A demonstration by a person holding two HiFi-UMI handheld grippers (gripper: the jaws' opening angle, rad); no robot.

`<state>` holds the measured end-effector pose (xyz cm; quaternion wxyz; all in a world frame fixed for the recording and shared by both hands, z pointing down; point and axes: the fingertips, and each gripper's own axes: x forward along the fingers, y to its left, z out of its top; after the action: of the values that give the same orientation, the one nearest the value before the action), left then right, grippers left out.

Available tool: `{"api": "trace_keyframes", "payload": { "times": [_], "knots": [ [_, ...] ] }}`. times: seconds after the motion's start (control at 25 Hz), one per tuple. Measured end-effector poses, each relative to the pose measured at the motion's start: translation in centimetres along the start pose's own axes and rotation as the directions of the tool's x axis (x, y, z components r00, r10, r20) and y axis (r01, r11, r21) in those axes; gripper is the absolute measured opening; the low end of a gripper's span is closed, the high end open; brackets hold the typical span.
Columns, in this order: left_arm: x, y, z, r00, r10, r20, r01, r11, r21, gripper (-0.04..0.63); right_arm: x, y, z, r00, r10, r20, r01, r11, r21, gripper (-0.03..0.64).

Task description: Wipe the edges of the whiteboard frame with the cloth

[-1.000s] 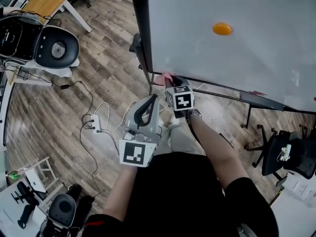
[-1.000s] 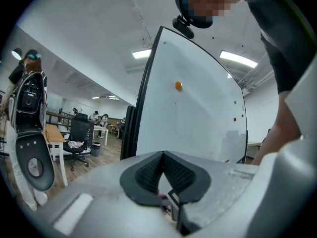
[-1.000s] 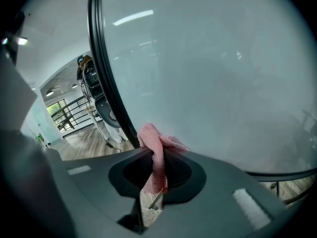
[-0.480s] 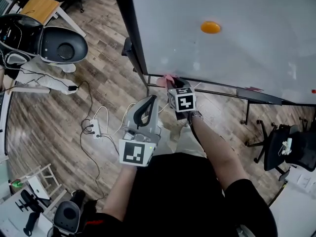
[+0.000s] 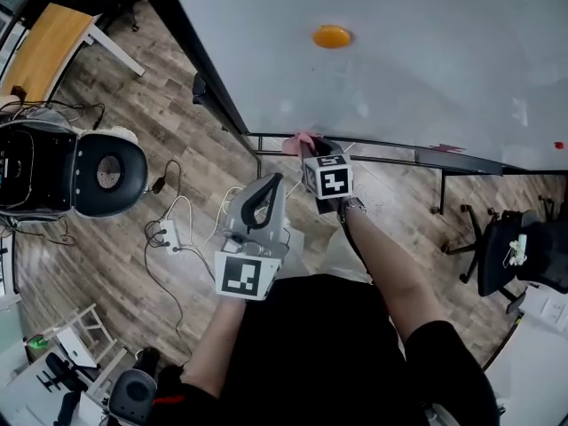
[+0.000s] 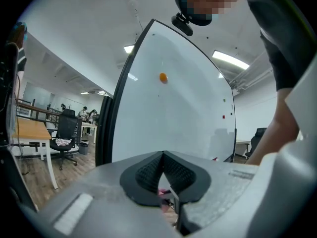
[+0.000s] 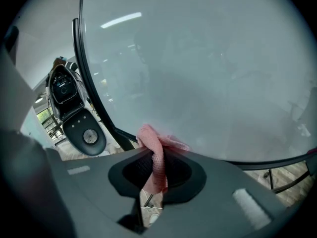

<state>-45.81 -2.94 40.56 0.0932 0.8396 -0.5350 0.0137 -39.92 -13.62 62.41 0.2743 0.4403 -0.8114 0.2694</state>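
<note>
Wood-plank floor (image 5: 115, 122) runs under everything, seen from above; at the far left stands a pale wooden desk (image 5: 49, 47), and below it a black oval-shaped unit (image 5: 108, 174) whose kind I cannot make out; a white power strip (image 5: 169, 234) with trailing cables lies on the boards just to its right.

Next comes the left gripper (image 5: 269, 185), held low in front of the person's dark-clothed body, near the board but not touching it; in its own view its jaws are pressed together at the tips with nothing between them (image 6: 162, 167).

Just right of it the right gripper (image 5: 312, 146) reaches to the lower left corner of the whiteboard (image 5: 426, 69); its jaws are clamped on a pink cloth (image 7: 156, 152), which bunches out above the tips and presses against the dark frame (image 5: 382, 145) along the bottom edge, close to where that edge meets the left side; from above the cloth (image 5: 300, 139) shows as a small pink tuft at the frame.

An orange magnet (image 5: 331, 36) sits on the pale board surface above the grippers; a small red dot (image 5: 557, 145) marks the board at the far right; below it, on the floor, stands a black office chair (image 5: 501, 256).
</note>
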Motion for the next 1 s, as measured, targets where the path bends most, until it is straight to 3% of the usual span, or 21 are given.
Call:
{"api": "trace_keyframes", "payload": {
  "times": [1.0],
  "knots": [
    [4.1,-7.7,-0.9,0.999,-0.044,-0.026,0.044,0.999,-0.004,0.0,-4.8,-8.5,-1.6,0.999,-0.039,-0.015,0.039,0.999,0.033,0.052]
  ]
}}
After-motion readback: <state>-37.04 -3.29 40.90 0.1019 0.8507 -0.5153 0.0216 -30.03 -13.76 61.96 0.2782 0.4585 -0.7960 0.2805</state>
